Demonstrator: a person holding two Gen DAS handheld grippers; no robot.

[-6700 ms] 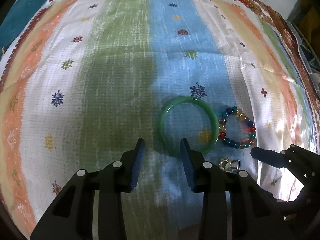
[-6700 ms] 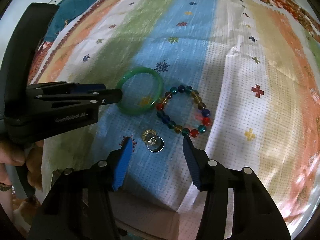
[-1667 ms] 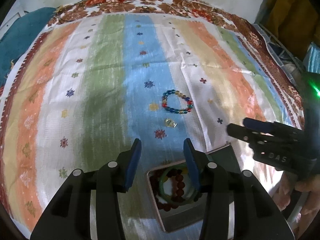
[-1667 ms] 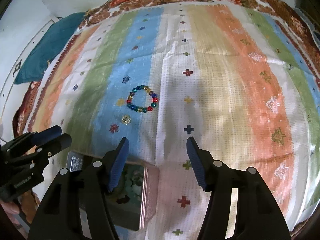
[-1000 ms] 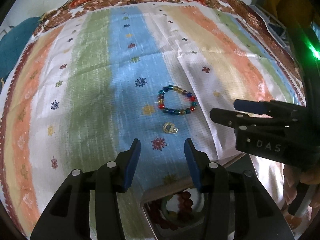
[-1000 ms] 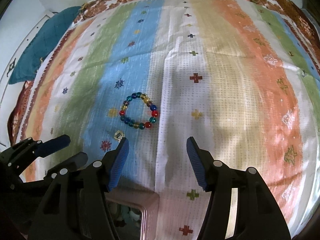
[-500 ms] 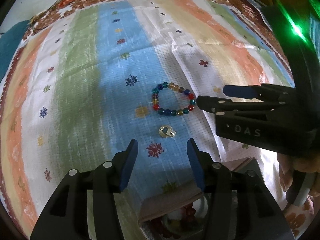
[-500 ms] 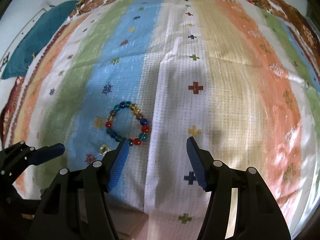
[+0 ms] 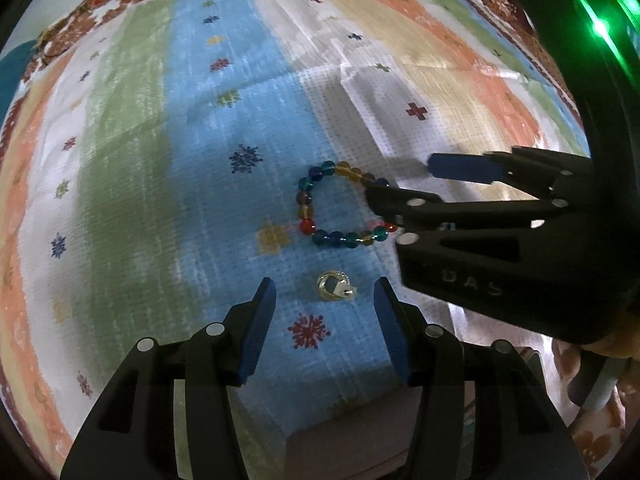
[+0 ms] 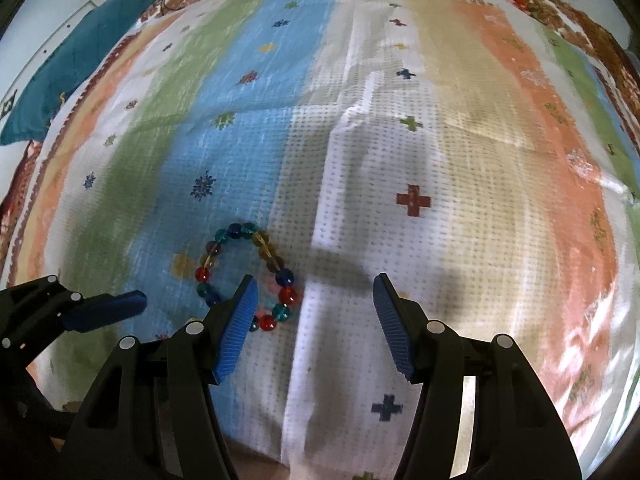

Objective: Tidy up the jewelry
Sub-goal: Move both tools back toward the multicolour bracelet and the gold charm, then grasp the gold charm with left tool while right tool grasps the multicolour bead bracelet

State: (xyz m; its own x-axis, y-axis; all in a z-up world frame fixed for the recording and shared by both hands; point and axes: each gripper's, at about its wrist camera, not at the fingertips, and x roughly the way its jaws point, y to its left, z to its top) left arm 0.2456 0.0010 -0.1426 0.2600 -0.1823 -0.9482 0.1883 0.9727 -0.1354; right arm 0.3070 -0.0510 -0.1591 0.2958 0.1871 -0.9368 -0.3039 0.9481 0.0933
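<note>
Left tongs: the left tongs stand wide apart and hold nothing, low over the blue stripe of the striped cloth.
Ring: a small gold ring lies flat on the cloth, straight ahead of the left tongs and just beyond their tips, about centred in the gap between the two pads.
Right tongs: the right tongs are also spread wide and empty; from the left wrist view they reach in from the right, close over the cloth.
Bead bracelet: the bead bracelet lies as a loose loop on the blue stripe, with its right side at the white stripe. It sits left of the right tongs' centre line; the left pad covers the loop's near edge, and I cannot tell whether it touches the beads.
Which is nearer: the ring belongs to the left tongs, being dead ahead of them; the bracelet is beyond the ring and lies under the right tongs.
What the move turns on: by my reading, the right tongs need to shift left so that one side of the loop falls between the pads.
Box: a corner of a box shows at the near edge below the left tongs, its contents out of sight.
</note>
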